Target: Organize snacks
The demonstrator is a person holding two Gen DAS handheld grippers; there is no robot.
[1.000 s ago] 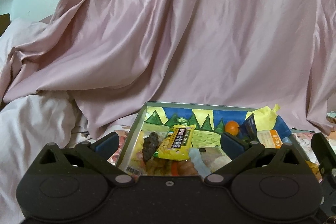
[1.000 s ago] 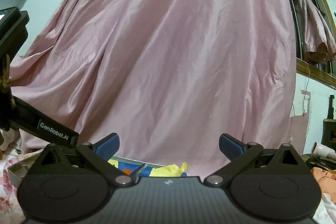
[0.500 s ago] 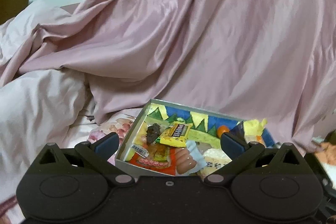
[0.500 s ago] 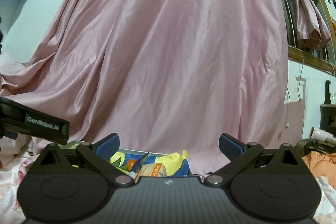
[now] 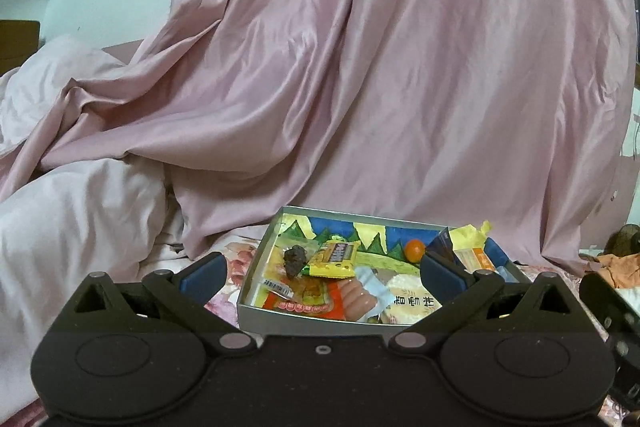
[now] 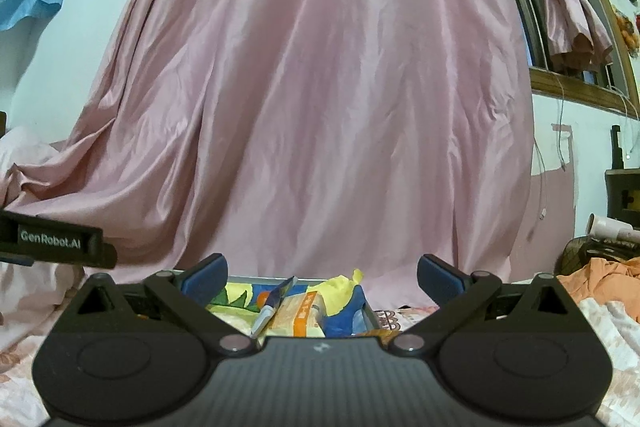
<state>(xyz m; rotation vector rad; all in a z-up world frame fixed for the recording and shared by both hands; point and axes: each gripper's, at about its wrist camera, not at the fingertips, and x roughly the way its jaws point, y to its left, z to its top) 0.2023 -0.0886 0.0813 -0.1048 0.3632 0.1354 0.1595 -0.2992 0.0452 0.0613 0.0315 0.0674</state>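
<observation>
A shallow grey box (image 5: 304,318) with a painted lining lies on the bed in the left wrist view. It holds a yellow snack packet (image 5: 333,259), a dark lump (image 5: 295,259), a sausage pack (image 5: 352,297), a white rice-cake packet (image 5: 408,297), an orange ball (image 5: 414,250) and an orange-white packet (image 5: 472,255). My left gripper (image 5: 322,269) is open and empty, held back from the box's near wall. My right gripper (image 6: 322,273) is open and empty, just in front of the box's right end (image 6: 370,317), where the orange-white packet (image 6: 300,311) shows.
A large pink satin sheet (image 5: 360,87) hangs behind the box. A pale pink duvet (image 5: 72,223) is heaped at the left. Orange cloth (image 6: 600,283) lies at the right. The left gripper's body (image 6: 52,239) shows at the left of the right wrist view.
The left gripper has drawn back from the box, so the whole box now shows. The right gripper has tilted down, so more of the box's right end shows. Both stay open.
</observation>
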